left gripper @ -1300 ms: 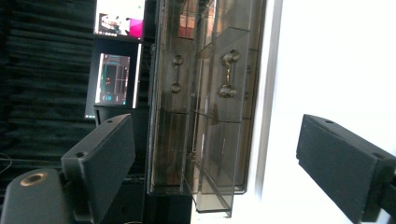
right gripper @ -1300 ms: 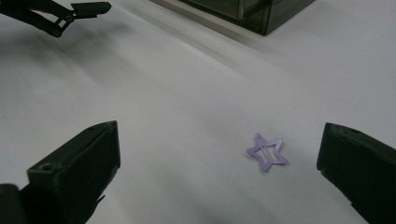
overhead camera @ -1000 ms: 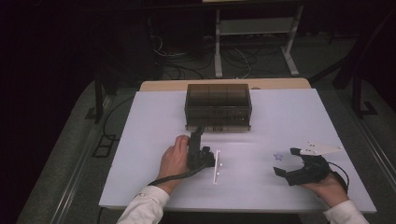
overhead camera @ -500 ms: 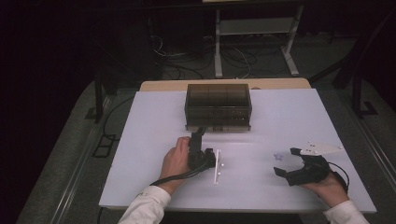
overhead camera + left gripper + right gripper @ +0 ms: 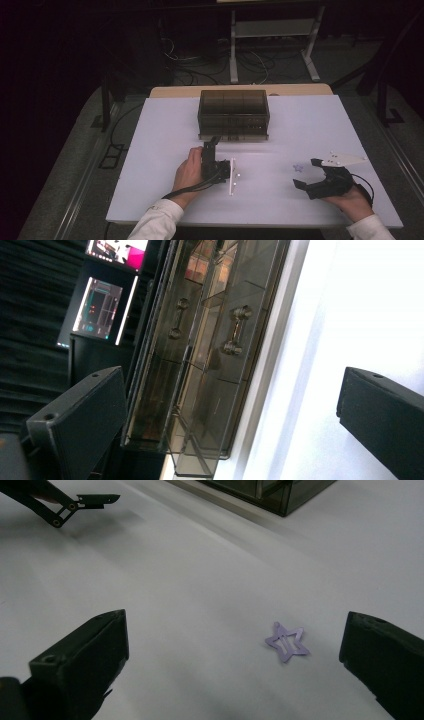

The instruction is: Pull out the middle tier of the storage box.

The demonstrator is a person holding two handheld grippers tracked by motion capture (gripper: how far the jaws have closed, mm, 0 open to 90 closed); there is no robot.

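A smoky transparent drawer box (image 5: 233,112) stands at the middle back of the white table (image 5: 165,135). In the left gripper view its drawers (image 5: 215,370) with small bar handles (image 5: 236,330) fill the centre, and one drawer front juts slightly out. My left gripper (image 5: 215,150) is turned on its side just in front of the box, open and holding nothing (image 5: 230,385). A small purple star-shaped hair clip (image 5: 299,167) (image 5: 286,642) lies flat on the table. My right gripper (image 5: 306,173) is open around the spot just short of it (image 5: 235,630), not touching it.
The table's front edge (image 5: 250,222) is close to both hands. A desk frame and loose cables (image 5: 215,60) lie on the dark floor behind. In the right gripper view the other gripper (image 5: 75,502) hangs at the top left.
My right gripper has slid a little to the left, closer to the star clip. The left gripper has stayed almost still in front of the box.
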